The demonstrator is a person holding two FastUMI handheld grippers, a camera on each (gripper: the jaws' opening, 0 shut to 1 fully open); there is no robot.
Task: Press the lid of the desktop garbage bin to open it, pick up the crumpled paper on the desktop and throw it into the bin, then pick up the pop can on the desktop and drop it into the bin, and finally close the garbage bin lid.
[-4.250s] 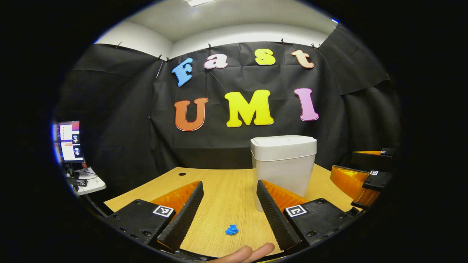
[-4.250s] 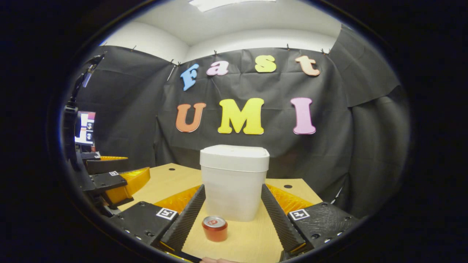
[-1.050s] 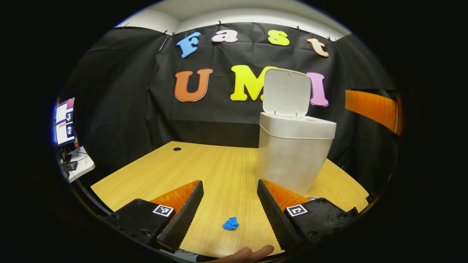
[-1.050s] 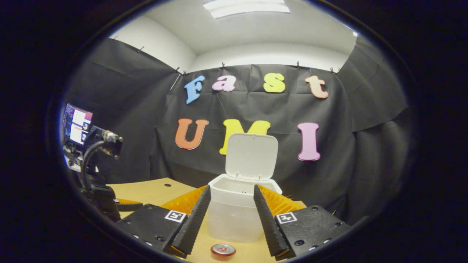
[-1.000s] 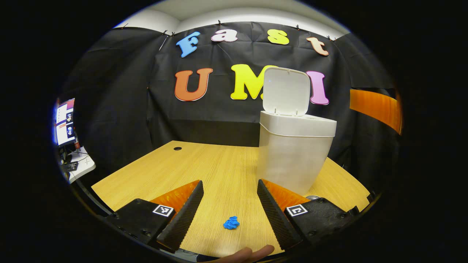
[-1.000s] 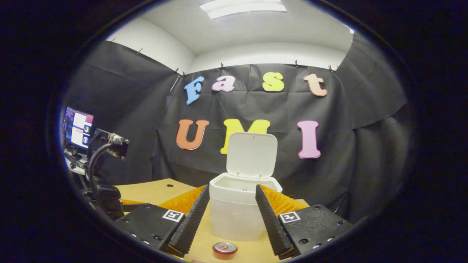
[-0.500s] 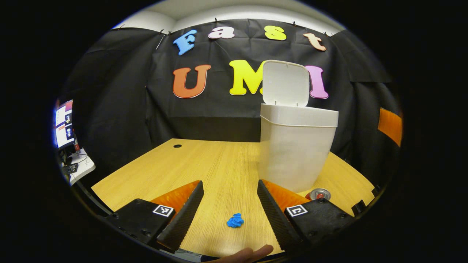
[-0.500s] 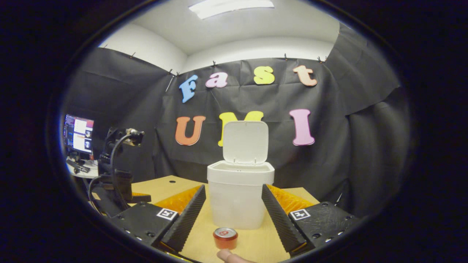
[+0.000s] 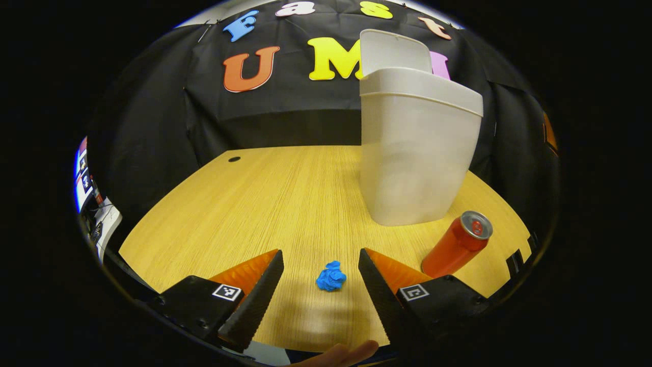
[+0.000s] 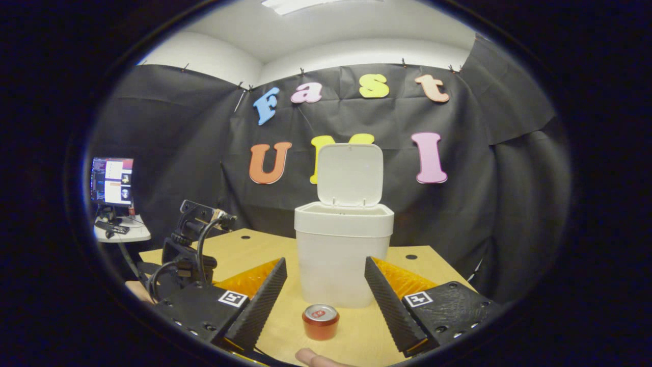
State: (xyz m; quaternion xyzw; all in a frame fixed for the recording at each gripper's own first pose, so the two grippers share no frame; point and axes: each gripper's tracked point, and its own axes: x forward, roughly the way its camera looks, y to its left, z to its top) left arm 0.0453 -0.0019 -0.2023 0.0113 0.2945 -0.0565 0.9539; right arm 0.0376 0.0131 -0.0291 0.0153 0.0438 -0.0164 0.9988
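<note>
A white desktop bin (image 9: 415,153) (image 10: 342,260) stands on the wooden desk with its lid (image 10: 349,174) (image 9: 395,50) swung up. A small blue crumpled paper (image 9: 331,277) lies on the desk between the open fingers of my left gripper (image 9: 320,272), low over the wood and touching neither finger. A red pop can (image 9: 457,245) (image 10: 320,321) stands upright in front of the bin. In the right gripper view the can sits between the open fingers of my right gripper (image 10: 326,283), which hangs back from it. The left gripper's body (image 10: 191,244) shows at the left of that view.
The wooden desk (image 9: 265,204) has cable holes (image 9: 234,159) (image 10: 411,257) near its back edge. A side table with a monitor (image 10: 113,181) stands off to the left. A person's fingertip (image 10: 311,358) (image 9: 336,354) shows at the bottom of each view.
The bin lid has gone from closed to upright. My left gripper has dropped and tilted down toward the blue paper, now between its fingers. My right gripper has drawn back and lowered from the bin.
</note>
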